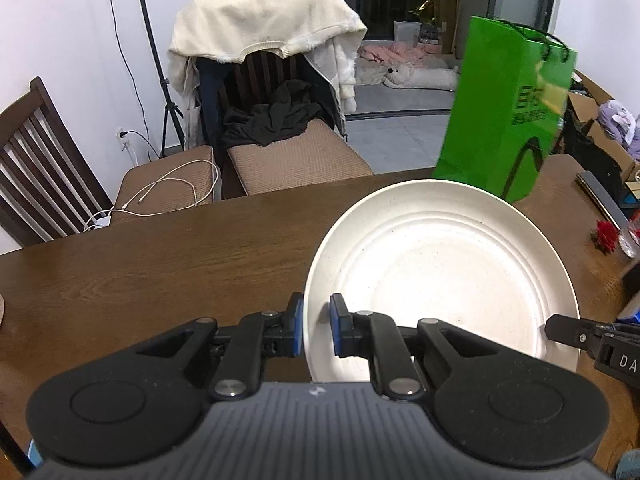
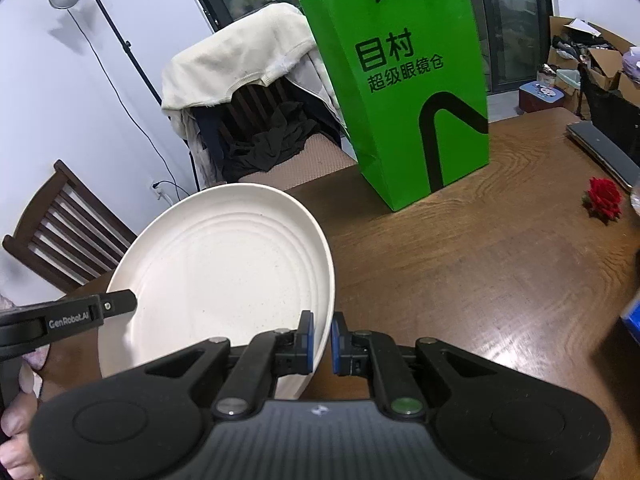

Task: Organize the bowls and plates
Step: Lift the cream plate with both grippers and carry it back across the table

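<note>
A large cream plate [image 1: 444, 272] with ringed grooves hangs above the brown wooden table [image 1: 160, 264], held from both sides. My left gripper [image 1: 317, 328] is shut on the plate's left rim, blue pads on either side of the edge. In the right wrist view the same plate [image 2: 224, 276] fills the left half, and my right gripper [image 2: 322, 340] is shut on its right rim. The right gripper's finger [image 1: 572, 330] shows at the plate's far edge in the left wrist view. The left gripper's finger [image 2: 108, 308] reaches in from the left in the right wrist view.
A tall green paper bag [image 2: 404, 88] stands on the table behind the plate. A red flower [image 2: 604, 198] and a flat grey device [image 2: 604, 152] lie at the right. Chairs [image 1: 276, 112] draped with clothes stand beyond the table's far edge. A hand [image 2: 16, 428] shows at lower left.
</note>
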Available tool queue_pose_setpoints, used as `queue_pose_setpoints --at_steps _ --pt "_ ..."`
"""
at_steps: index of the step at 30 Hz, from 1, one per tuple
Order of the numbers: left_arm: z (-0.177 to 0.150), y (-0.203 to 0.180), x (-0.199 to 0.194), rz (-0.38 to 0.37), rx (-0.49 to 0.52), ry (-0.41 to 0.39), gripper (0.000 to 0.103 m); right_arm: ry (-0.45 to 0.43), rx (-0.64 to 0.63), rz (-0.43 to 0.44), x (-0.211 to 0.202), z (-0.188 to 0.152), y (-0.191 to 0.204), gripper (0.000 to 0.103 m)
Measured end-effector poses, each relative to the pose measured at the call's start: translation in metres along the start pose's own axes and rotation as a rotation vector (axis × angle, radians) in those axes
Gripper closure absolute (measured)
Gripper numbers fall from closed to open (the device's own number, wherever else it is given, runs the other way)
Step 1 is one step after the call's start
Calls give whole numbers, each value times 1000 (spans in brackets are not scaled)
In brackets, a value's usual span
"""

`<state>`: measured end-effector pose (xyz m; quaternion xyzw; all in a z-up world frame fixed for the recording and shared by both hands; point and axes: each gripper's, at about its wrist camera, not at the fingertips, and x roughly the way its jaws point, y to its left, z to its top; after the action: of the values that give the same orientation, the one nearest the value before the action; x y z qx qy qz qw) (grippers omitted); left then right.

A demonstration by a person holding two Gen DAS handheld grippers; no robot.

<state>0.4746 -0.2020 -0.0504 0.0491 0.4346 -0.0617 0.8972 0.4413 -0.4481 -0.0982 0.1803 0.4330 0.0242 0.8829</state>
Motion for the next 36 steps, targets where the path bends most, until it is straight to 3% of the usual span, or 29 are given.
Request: queue_pose_setpoints --at_steps 22,36 --pt "-60 -13 -84 -93 93 -25 89 -69 102 -88 -99 -77 4 94" --pt "-90 -7 -124 -67 -2 -26 89 -50 38 -63 -133 -109 14 94"
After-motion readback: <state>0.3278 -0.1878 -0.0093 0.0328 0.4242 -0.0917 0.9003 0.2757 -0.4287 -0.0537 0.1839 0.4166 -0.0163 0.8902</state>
